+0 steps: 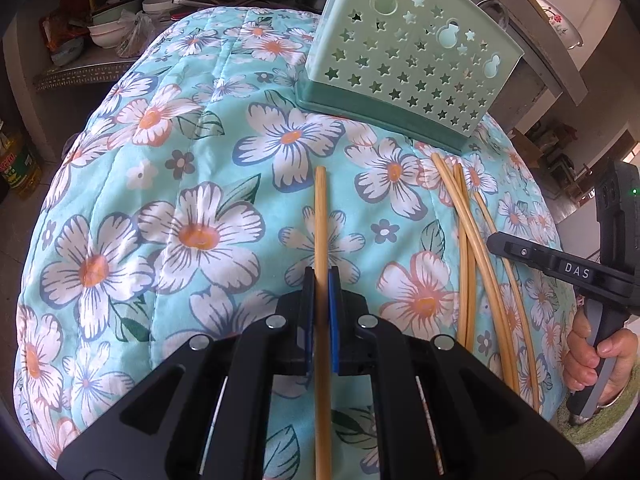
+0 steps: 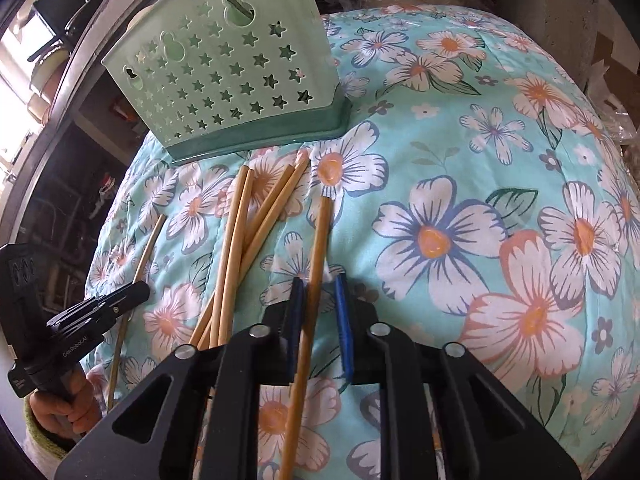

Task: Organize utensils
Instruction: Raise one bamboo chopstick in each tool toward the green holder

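Observation:
A green plastic utensil holder (image 1: pixel 408 64) with star cut-outs stands at the far side of the floral cloth; it also shows in the right wrist view (image 2: pixel 228 76). My left gripper (image 1: pixel 321 280) is shut on one bamboo chopstick (image 1: pixel 321 216) that points away along the cloth. Several loose chopsticks (image 1: pixel 468 236) lie to its right. In the right wrist view my right gripper (image 2: pixel 319 284) stands partly open around another chopstick (image 2: pixel 316 256), its jaws a little apart from it. Several loose chopsticks (image 2: pixel 244 232) lie to its left.
A turquoise floral quilted cloth (image 1: pixel 180 184) covers the rounded surface, also in the right wrist view (image 2: pixel 480 160). Bowls and clutter (image 1: pixel 108 28) sit on a shelf behind left. The other gripper and hand show at each view's edge (image 1: pixel 560 268) (image 2: pixel 80 320).

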A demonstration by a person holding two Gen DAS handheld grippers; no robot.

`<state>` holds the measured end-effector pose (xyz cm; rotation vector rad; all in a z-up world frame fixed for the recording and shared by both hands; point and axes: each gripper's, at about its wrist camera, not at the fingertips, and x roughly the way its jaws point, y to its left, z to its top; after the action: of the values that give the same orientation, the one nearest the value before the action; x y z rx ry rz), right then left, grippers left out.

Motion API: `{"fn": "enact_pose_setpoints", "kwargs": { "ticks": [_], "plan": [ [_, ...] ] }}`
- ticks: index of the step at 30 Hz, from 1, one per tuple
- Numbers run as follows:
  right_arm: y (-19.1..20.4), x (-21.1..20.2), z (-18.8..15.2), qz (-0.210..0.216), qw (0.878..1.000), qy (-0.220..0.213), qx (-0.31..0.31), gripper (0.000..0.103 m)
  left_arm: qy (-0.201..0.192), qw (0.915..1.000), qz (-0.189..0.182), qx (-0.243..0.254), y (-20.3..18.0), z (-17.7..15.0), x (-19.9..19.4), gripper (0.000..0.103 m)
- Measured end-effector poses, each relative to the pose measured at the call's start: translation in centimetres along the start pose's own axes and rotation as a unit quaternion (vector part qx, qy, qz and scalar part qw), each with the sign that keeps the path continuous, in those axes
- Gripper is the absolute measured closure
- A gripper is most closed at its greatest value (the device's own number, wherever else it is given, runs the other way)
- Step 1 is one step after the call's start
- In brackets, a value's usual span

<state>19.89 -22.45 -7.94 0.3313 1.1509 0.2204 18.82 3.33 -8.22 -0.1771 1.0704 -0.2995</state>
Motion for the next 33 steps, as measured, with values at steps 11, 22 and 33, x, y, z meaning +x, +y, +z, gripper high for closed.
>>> {"fn": "enact_pose_setpoints", "kwargs": {
  "ticks": [11, 22, 33],
  "plan": [
    [-3.6, -2.4, -1.6, -0.005, 0.999, -0.002, 0.04, 0.096, 0.014, 0.9998, -0.006, 0.01, 0.2, 0.5, 0.2, 0.097],
    [-4.0, -2.0, -1.7, 0.016, 0.999, -0.003, 0.049, 0.096, 0.048, 0.9985, 0.004, 0.026, -1.0, 4.0, 1.7, 0.088],
    [-4.2, -2.3, -2.0, 0.022, 0.999, -0.003, 0.038, 0.094, 0.049, 0.9969, 0.041, 0.047, -2.9, 6.0, 3.8, 0.089]
  ]
}}
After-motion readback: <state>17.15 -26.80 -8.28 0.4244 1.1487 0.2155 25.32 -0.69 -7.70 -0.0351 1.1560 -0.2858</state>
